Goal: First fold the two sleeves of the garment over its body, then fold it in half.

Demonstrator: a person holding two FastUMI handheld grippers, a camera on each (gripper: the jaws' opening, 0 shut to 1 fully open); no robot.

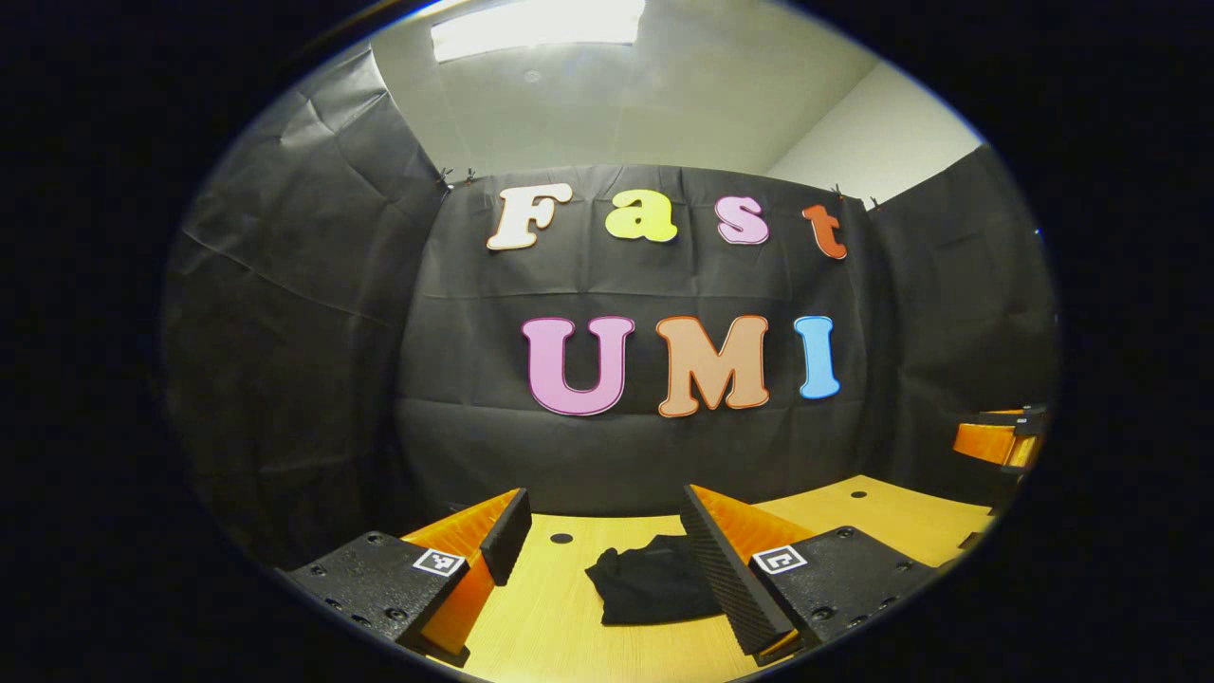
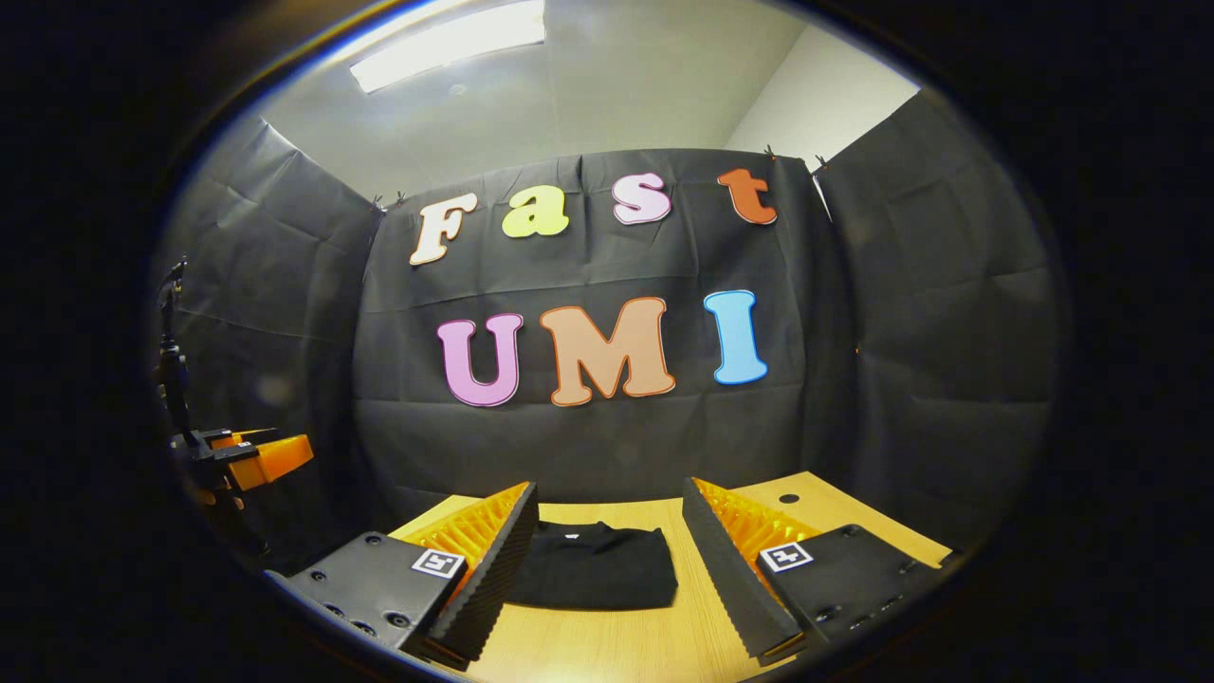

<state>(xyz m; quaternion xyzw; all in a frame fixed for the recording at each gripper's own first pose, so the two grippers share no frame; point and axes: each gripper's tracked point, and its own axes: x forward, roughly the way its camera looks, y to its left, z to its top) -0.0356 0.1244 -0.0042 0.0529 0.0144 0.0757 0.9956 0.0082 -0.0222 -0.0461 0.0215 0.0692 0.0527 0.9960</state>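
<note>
Garment (image 2: 593, 569) folded into a soft black bundle, long side running across the wooden table (image 2: 664, 645).
Left gripper (image 1: 607, 555) and right gripper (image 2: 607, 560) hover spread above it, holding nothing.

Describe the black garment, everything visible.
The black fabric garment lies on the light wooden table as a compact, roughly rectangular bundle, apparently already folded, with soft creases and one rumpled edge seen in the left gripper view. No sleeves stick out. Neither gripper's fingers touch it; both grippers are open above the table.
</note>
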